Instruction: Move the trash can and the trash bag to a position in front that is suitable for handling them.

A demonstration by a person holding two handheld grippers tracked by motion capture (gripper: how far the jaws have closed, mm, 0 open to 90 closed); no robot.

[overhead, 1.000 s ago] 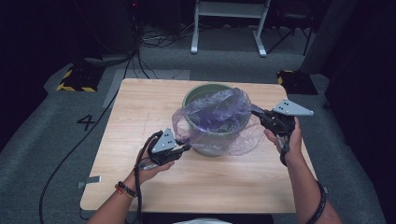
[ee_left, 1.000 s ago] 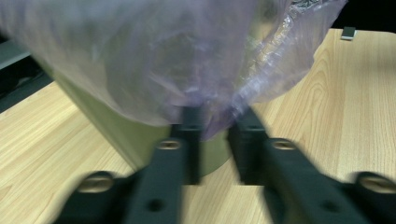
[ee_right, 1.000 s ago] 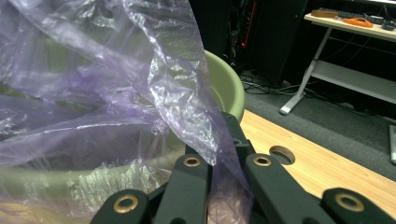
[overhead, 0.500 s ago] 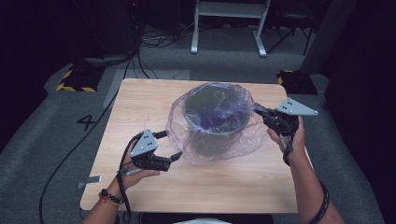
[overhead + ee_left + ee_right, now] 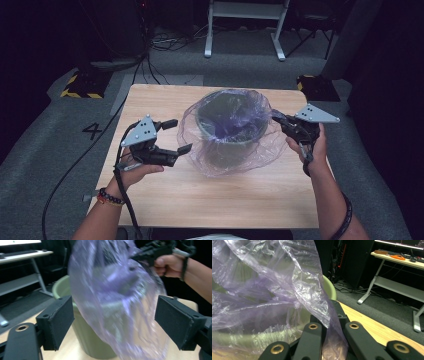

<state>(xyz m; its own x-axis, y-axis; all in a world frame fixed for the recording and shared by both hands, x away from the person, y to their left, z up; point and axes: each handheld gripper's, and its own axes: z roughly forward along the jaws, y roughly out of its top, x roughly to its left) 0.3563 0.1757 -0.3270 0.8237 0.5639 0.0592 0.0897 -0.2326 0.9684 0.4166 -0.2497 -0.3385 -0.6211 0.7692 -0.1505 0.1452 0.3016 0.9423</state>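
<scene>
While the bin (image 5: 231,131) stands mid-tabletop (image 5: 165,197) with a purple bag (image 5: 220,162) draped over its rim and down its outer wall, the right gripper (image 5: 276,118) has its jaws clamped on the bag's edge at the bin's right side. Left of the bin, the left gripper (image 5: 177,136) sits apart from the plastic, jaws spread wide with nothing between them, having just opened. Behind the tabletop stand a white frame (image 5: 245,20), floor cables (image 5: 165,42) and a hazard-striped block (image 5: 80,86).
</scene>
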